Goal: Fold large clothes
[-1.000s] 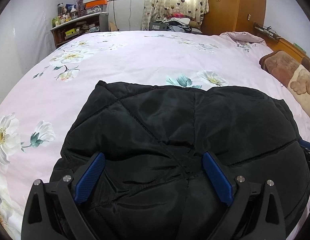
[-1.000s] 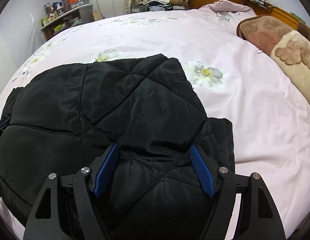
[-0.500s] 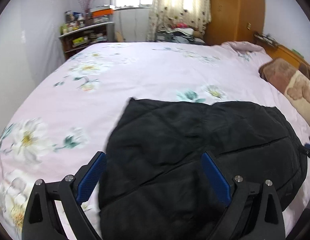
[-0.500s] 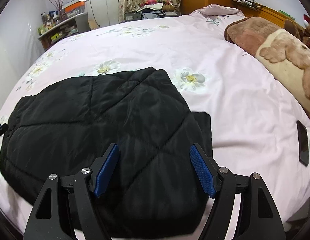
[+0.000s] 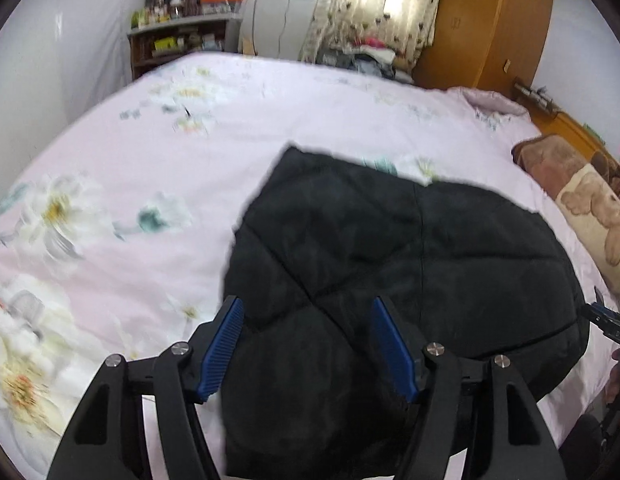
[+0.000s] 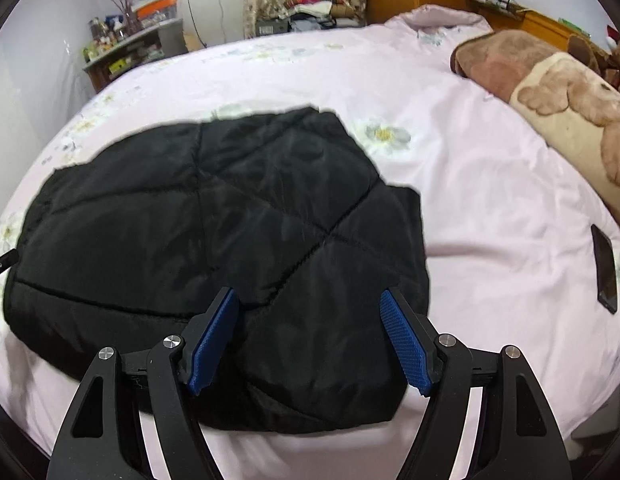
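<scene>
I see the black quilted padded jacket point(image 6: 214, 248) lying folded into a rough rectangle on the pink flower-printed bedspread point(image 6: 489, 200), near the bed's front edge. From my left gripper point(image 5: 306, 344) the jacket fills the frame from 6 o'clock out to 3 o'clock; its blue-padded jaws have just been closing, yet they stand apart over the jacket's near left corner and the pads press on nothing. My right gripper point(image 6: 310, 340) hangs over the jacket's near right corner with its jaws spread wide, also gripping nothing. In the left view a bit of the right gripper pokes in at 3 o'clock, just beside the jacket's right edge. A brown and cream bear-patterned blanket point(image 6: 549, 92) lies at 2 o'clock in the right view, well apart from the jacket, and a dark flat phone point(image 6: 605, 268) rests on the bedspread at 3 o'clock. Beyond the bed, a cluttered shelf point(image 5: 178, 40) stands at 11 o'clock and an orange wooden wardrobe point(image 5: 489, 24) at 1 o'clock.
</scene>
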A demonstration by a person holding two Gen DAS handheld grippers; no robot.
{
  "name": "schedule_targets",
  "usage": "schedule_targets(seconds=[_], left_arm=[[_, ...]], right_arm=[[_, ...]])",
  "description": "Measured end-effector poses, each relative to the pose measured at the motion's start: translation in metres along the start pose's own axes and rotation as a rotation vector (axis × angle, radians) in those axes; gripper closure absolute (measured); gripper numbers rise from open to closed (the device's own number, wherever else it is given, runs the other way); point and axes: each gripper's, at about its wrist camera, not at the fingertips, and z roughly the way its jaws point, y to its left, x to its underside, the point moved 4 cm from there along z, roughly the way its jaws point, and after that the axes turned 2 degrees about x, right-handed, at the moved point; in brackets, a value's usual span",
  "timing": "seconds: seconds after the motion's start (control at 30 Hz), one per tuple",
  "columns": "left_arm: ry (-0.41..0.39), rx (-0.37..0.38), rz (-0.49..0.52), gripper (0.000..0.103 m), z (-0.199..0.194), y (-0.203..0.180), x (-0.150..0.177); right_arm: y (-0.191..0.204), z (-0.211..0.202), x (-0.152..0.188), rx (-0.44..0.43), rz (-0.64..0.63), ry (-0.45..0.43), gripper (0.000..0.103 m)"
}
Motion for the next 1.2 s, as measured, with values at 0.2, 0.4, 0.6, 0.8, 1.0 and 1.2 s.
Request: schedule_targets(seconds=[0.2, 0.4, 0.6, 0.8, 1.0, 1.2], left_arm=[[-0.012, -0.065, -0.077, 0.034, 0.011, 0.046, -0.018], [0.084, -0.032, -0.118, 0.034, 0.051, 0.065, -0.003], [0.114, 0.029, -0.160, 0.033, 0.073, 0.061, 0.002], [0.151, 0.075, -0.164, 0.032, 0.089, 0.050, 0.005], [0.182, 0.144, -0.202, 0.028, 0.102, 0.048, 0.007], [0.200, 0.210, -0.226, 0.028, 0.097, 0.050, 0.019]], right_arm=[[-0.023, -0.004, -0.009, 0.024, 0.045, -0.023, 0.030], [-0.041, 0.027, -0.001, 0.008, 0.103, 0.050, 0.030], [-0.049, 0.039, -0.001, -0.027, 0.139, 0.071, 0.030], [-0.055, 0.059, -0.002, -0.089, 0.179, 0.107, 0.029], [-0.062, 0.076, -0.003, -0.148, 0.216, 0.131, 0.023], [-0.069, 0.083, 0.003, -0.224, 0.270, 0.171, 0.018]])
